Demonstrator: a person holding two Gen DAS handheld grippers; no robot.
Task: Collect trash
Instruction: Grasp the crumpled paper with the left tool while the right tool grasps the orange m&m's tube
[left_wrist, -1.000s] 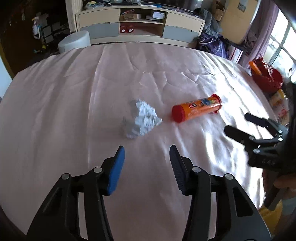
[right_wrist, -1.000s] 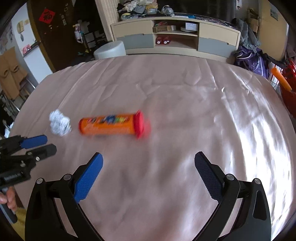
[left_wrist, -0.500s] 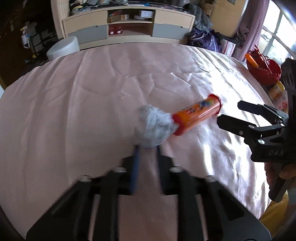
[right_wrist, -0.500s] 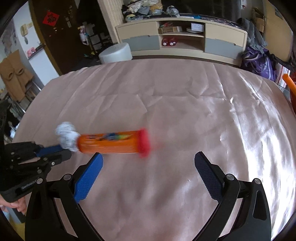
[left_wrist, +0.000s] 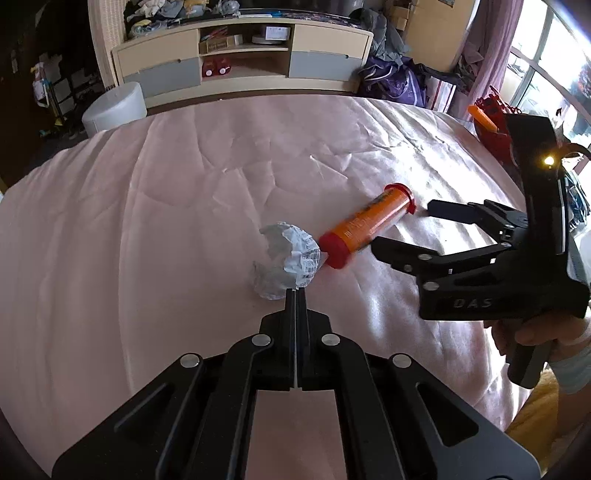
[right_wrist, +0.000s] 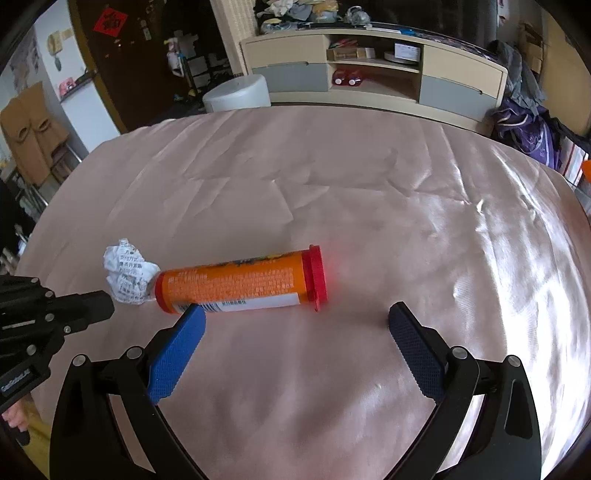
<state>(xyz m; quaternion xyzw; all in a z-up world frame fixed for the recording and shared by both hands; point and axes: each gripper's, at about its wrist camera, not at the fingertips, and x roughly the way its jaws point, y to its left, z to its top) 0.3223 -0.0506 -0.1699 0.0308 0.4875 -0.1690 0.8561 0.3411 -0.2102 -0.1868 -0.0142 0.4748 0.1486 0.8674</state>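
A crumpled white paper ball (left_wrist: 286, 260) lies on the pink tablecloth (left_wrist: 147, 221), touching the end of an orange tube with a red cap (left_wrist: 367, 225). My left gripper (left_wrist: 296, 295) is shut, its tips right at the near edge of the paper ball; whether it pinches the paper I cannot tell. In the right wrist view the paper ball (right_wrist: 127, 271) and the tube (right_wrist: 240, 282) lie just ahead of my right gripper (right_wrist: 295, 319), which is wide open, its left fingertip under the tube's near side. The right gripper (left_wrist: 402, 230) also shows in the left wrist view.
A red basket (left_wrist: 493, 114) and bottles stand past the table's right edge. A white stool (right_wrist: 236, 92) and a low cabinet (right_wrist: 373, 68) stand beyond the far edge. A hand (left_wrist: 535, 332) holds the right gripper's handle.
My left gripper has shut and moved forward up to the paper ball. The paper ball and tube now touch. My right gripper has come closer to the tube, still open.
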